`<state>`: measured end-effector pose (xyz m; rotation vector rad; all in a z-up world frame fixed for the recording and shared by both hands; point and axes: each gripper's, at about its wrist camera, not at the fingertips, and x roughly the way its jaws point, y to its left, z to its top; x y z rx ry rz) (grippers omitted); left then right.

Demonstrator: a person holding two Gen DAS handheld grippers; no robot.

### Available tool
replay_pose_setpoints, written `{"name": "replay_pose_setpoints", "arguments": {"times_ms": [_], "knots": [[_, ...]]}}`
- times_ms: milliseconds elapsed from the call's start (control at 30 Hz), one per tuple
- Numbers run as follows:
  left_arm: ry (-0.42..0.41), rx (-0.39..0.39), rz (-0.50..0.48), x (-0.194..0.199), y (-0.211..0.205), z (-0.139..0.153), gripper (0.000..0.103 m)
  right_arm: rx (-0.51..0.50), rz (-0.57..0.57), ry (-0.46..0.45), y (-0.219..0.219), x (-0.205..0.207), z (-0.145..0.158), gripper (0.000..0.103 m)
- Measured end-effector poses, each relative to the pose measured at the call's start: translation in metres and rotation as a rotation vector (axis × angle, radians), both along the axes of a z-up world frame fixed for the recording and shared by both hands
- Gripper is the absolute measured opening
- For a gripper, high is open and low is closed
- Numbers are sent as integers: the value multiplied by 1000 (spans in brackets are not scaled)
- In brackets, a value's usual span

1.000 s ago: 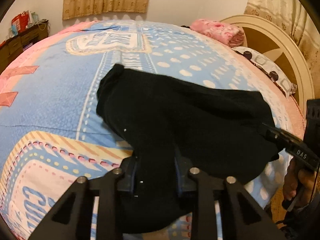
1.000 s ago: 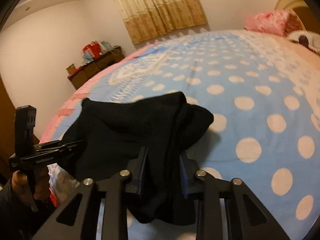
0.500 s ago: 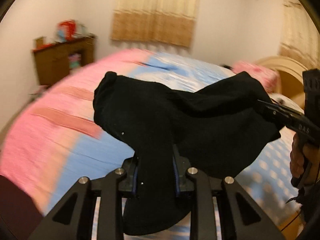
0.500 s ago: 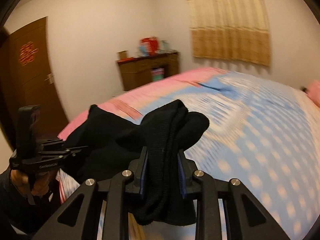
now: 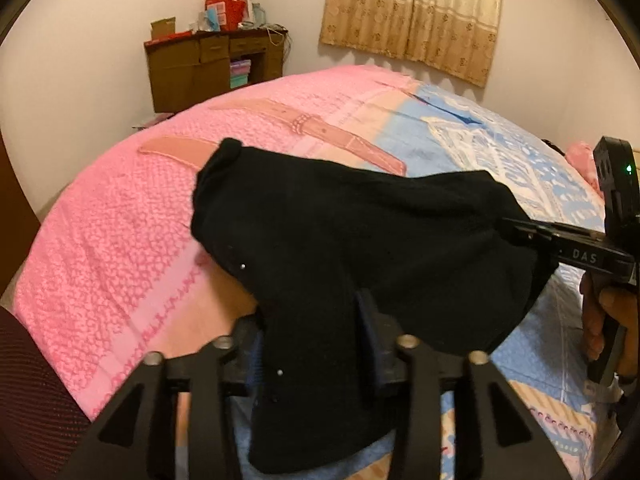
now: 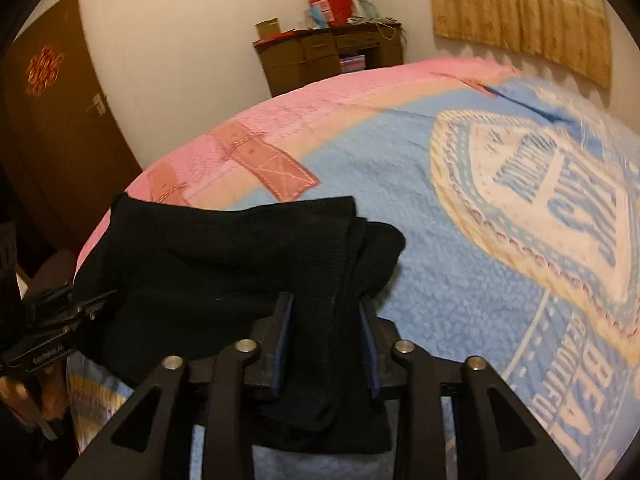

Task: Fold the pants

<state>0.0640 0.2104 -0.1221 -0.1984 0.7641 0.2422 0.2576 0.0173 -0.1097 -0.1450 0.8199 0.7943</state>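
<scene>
Black pants [image 5: 360, 248] bunched, hanging between both grippers above bed [image 5: 120, 240] near its pink edge. Left gripper [image 5: 312, 344] and right gripper [image 6: 326, 344]: jaws have just been opening, cloth between; whether pads still pinch, cannot tell.

— Where are you working?
— You're in a home bedroom: a bed [image 5: 120, 240] under a pink-and-blue blanket, a cluttered wooden dresser [image 5: 208, 68], beige curtains [image 5: 416, 12], and a brown door [image 6: 60, 140].
</scene>
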Motion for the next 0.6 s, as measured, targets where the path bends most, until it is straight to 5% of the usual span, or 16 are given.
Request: {"name": "replay_pose_setpoints", "arguments": {"times_ms": [100,300,600], "knots": [[24,38,19,1,-8,2,61,-18,-39,8,-8,7,1,66],[-18,93,43,-42,-19,28,66,-32,-146,-36,-45,-20,23,68],[-139,164,3,-97,-47,69,76,34,-202,-174,-92,-121,66,76]]}}
